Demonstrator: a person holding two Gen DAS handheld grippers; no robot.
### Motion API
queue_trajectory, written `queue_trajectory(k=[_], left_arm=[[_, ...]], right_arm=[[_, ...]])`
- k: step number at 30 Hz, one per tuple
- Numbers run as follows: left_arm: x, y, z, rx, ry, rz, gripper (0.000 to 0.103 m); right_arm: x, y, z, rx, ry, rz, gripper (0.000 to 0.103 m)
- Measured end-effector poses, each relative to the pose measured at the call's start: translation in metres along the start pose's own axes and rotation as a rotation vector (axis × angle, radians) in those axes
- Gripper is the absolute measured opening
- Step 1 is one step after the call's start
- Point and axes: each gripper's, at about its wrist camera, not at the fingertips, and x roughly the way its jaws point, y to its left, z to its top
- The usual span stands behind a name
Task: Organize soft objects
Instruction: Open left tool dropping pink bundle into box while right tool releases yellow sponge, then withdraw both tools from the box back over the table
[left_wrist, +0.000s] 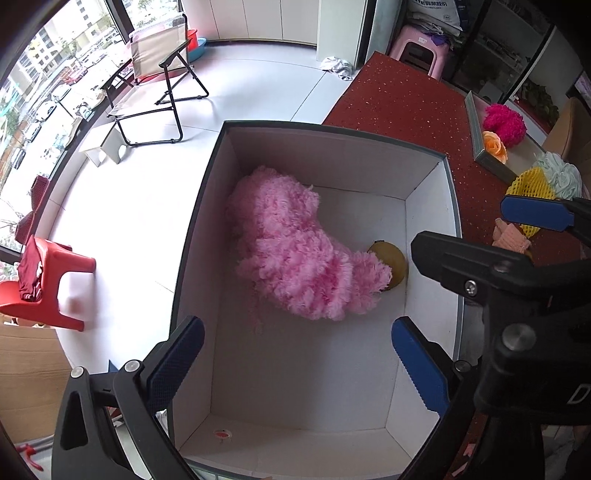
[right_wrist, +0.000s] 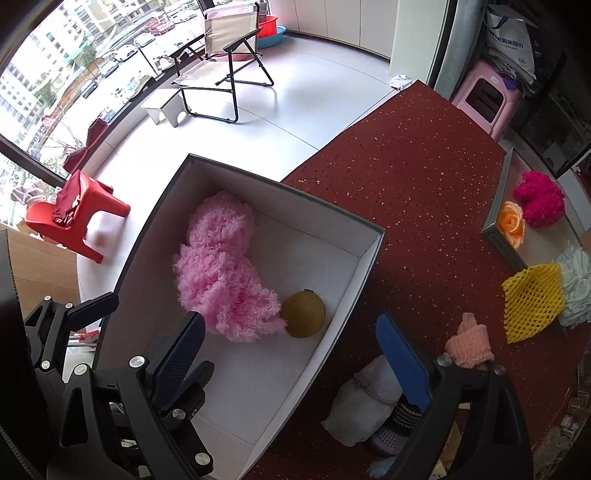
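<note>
Left wrist view: looks down into the box (left_wrist: 432, 206), white inside with a dark rim.
Left gripper (left_wrist: 295, 360): released, its 2 blue pads spread wide over the box's near end, grasping nothing.
Pink fluffy item (left_wrist: 299, 251): lies on the box floor toward the far left corner, reaching across to the right wall.
Yellow-brown ball (left_wrist: 397, 264): in the box against the right wall, touching the pink fluffy item's end.
Right gripper (left_wrist: 480, 236): enters from the right over the box's right rim, pads apart.
Right wrist view: box (right_wrist: 373, 243) on the left, red tabletop (right_wrist: 406, 184) on the right.
Right gripper (right_wrist: 291, 354): released, 1 pad over the box interior, the other over the tabletop beyond its right rim.
Yellow foam net (right_wrist: 532, 302): on the tabletop near its right edge, touching a pale mesh puff (right_wrist: 576, 284).
Peach knitted piece (right_wrist: 469, 345): on the tabletop just beside the right pad.
White cloth bundle (right_wrist: 365, 402): on the tabletop near its front edge, partly behind that pad.
Tray (right_wrist: 498, 229): holds a magenta fluffy item (right_wrist: 539, 197) and an orange rose (right_wrist: 511, 223).
</note>
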Motion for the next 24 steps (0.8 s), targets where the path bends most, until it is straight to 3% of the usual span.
queue_trajectory(k=[24], left_arm=[[-0.017,-0.002,-0.014,0.012,0.044,0.014,0.102]], right_arm=[[-0.026,0.005,-0.026,-0.015,0.012,0.007,0.096]])
